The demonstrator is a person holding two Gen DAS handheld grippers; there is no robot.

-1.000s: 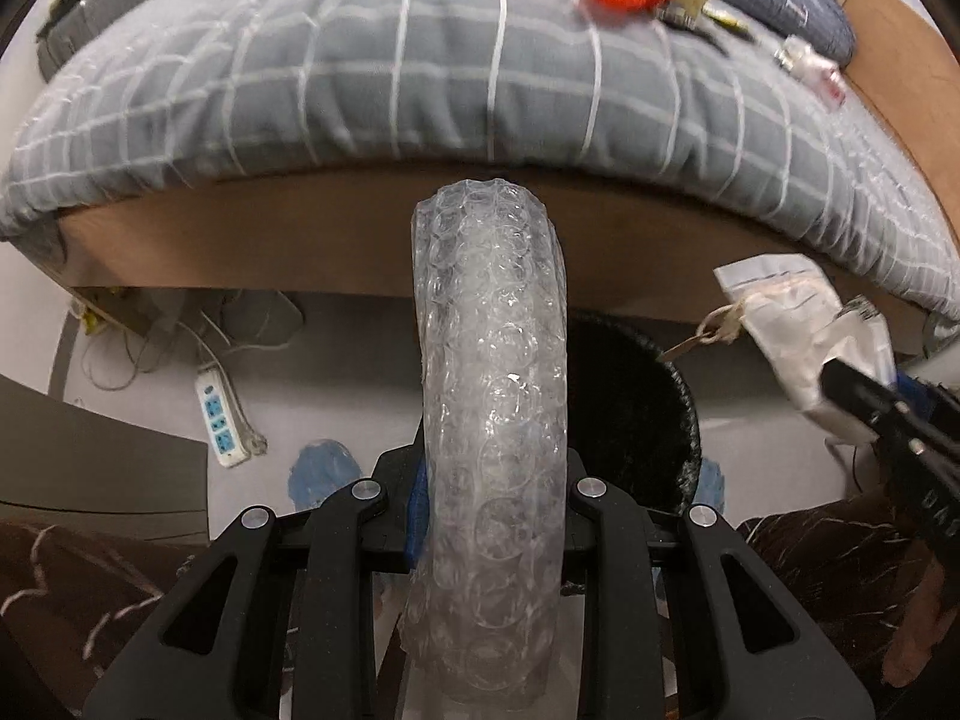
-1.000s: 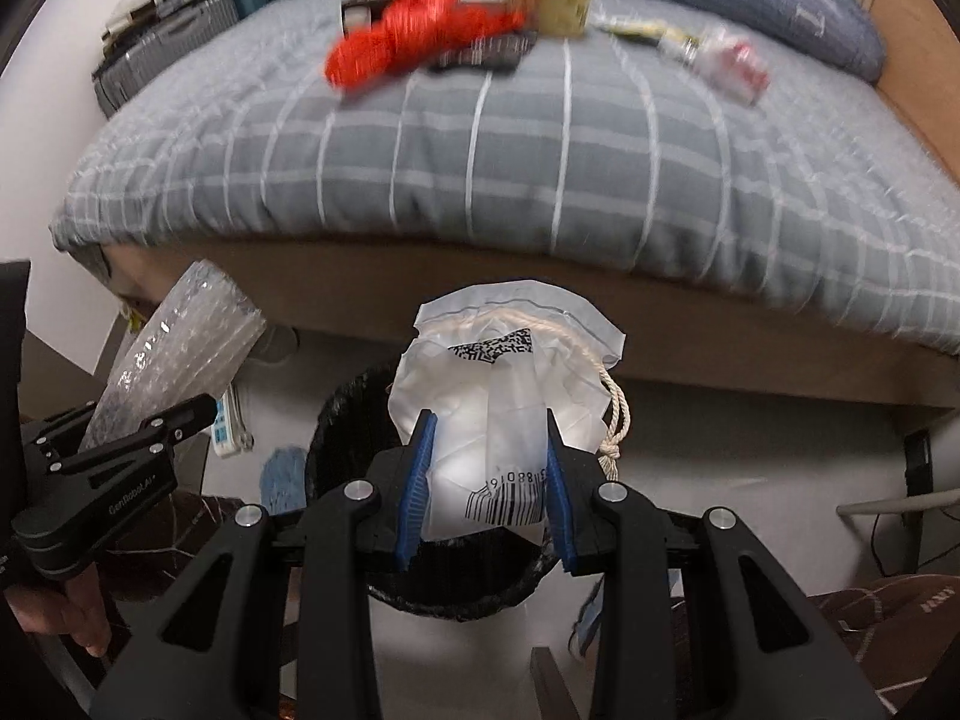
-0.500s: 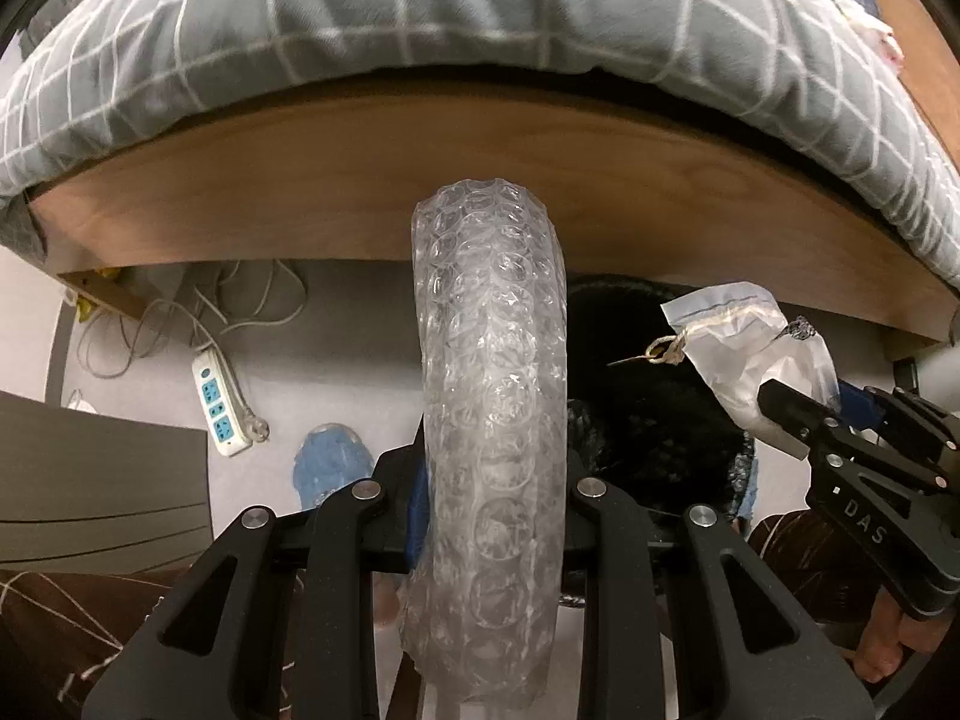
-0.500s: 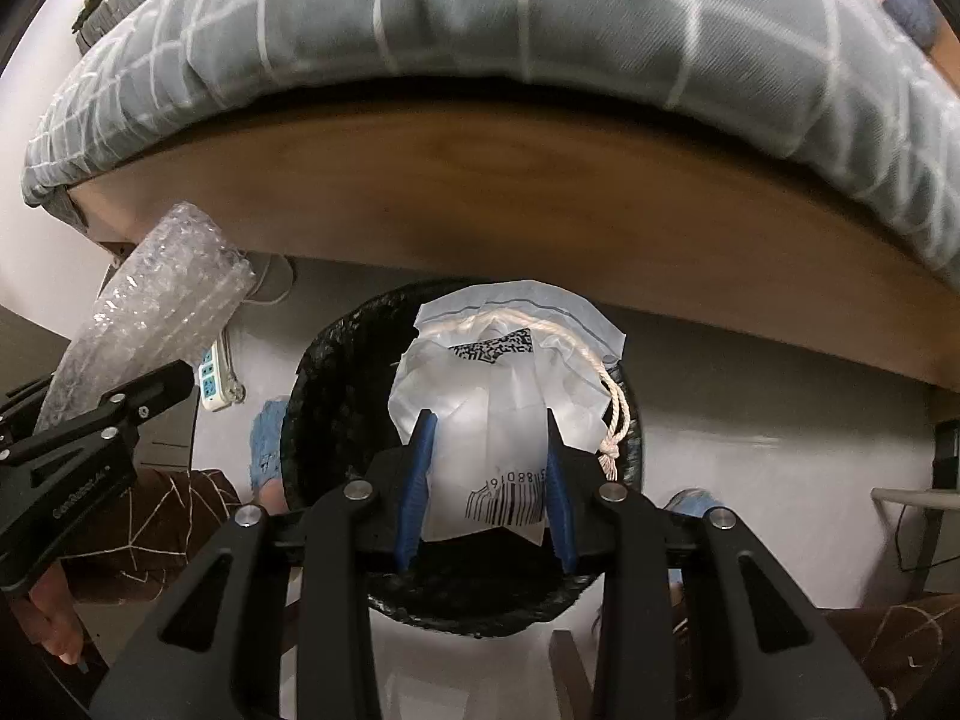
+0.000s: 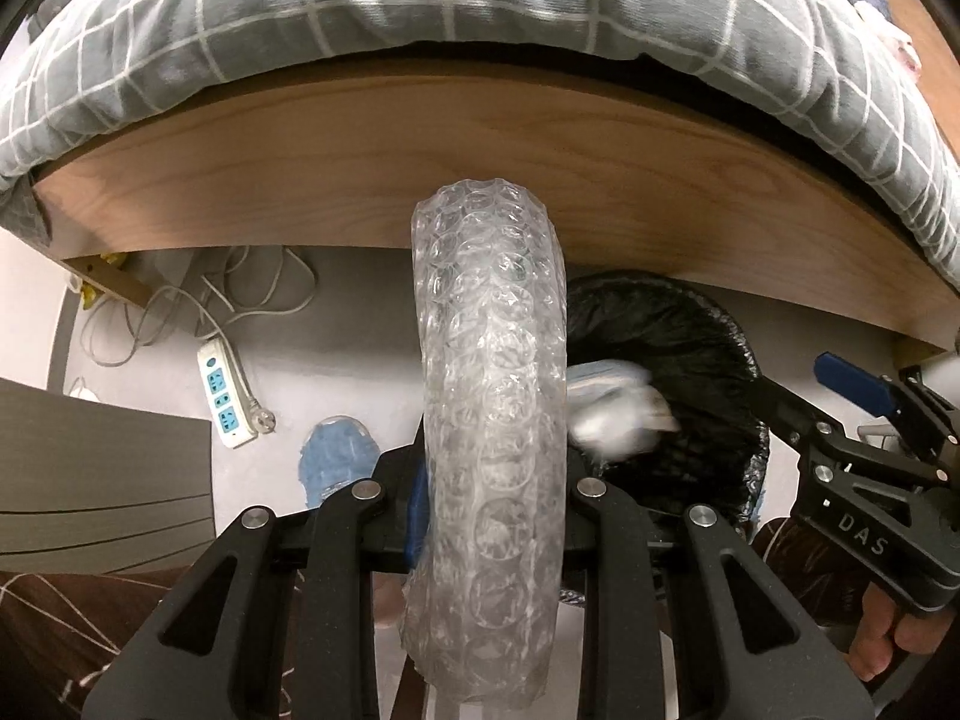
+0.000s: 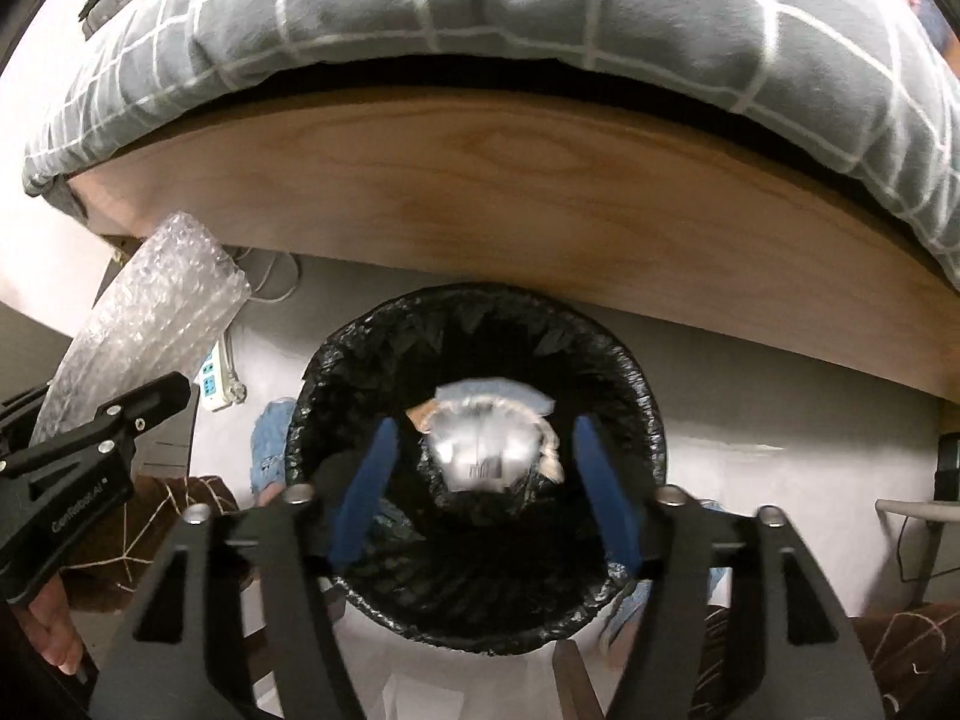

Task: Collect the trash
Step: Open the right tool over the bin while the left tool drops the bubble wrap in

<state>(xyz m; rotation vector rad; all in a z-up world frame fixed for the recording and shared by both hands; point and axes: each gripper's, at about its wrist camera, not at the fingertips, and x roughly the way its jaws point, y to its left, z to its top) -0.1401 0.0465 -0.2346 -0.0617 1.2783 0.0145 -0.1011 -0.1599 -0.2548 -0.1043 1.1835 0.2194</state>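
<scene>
My left gripper (image 5: 492, 480) is shut on a roll of clear bubble wrap (image 5: 492, 408), held upright to the left of the black-lined trash bin (image 5: 708, 324). The bubble wrap also shows in the right wrist view (image 6: 150, 324). My right gripper (image 6: 480, 438) is open above the bin (image 6: 636, 396), its blue pads (image 6: 366, 480) spread wide. The white drawstring plastic bag (image 6: 486, 444) is blurred inside the bin's mouth, free of the pads. It shows in the left wrist view (image 5: 618, 414) too, beside the right gripper (image 5: 852, 414).
The wooden bed frame (image 6: 510, 180) with a grey checked duvet (image 6: 480, 0) overhangs the bin. A white power strip (image 5: 225, 396) and cables (image 5: 180, 312) lie on the floor at left. A dark cabinet (image 5: 90, 474) stands at left. The person's blue slippers (image 5: 333, 456) flank the bin.
My right gripper opened and let go of the white bag, which dropped into the bin. Both grippers came lower and closer to the bed frame. The left still holds the bubble wrap.
</scene>
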